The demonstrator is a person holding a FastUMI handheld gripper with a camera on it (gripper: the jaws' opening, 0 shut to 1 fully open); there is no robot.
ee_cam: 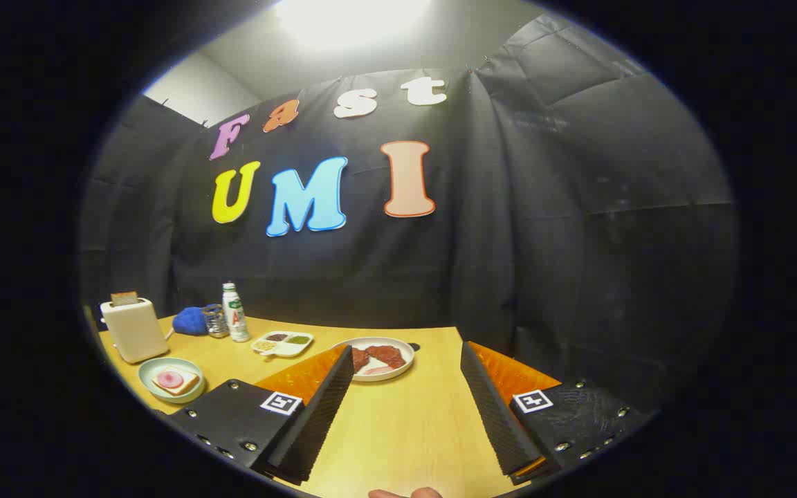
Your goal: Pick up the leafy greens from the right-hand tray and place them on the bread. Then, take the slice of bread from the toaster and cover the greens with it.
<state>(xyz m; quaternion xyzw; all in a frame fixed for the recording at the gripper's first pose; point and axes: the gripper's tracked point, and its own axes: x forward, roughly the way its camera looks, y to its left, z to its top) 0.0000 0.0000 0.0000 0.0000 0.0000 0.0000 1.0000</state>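
No legible text on the tabletop items. Bottle (236, 312), right of the toaster (134, 330): label has green and red print, too small to read. Gripper (405, 349), well right of the toaster, fingers spread wide and holding nothing. One square black-and-white coded marker (281, 402) sits at each finger's base; they carry no letters.
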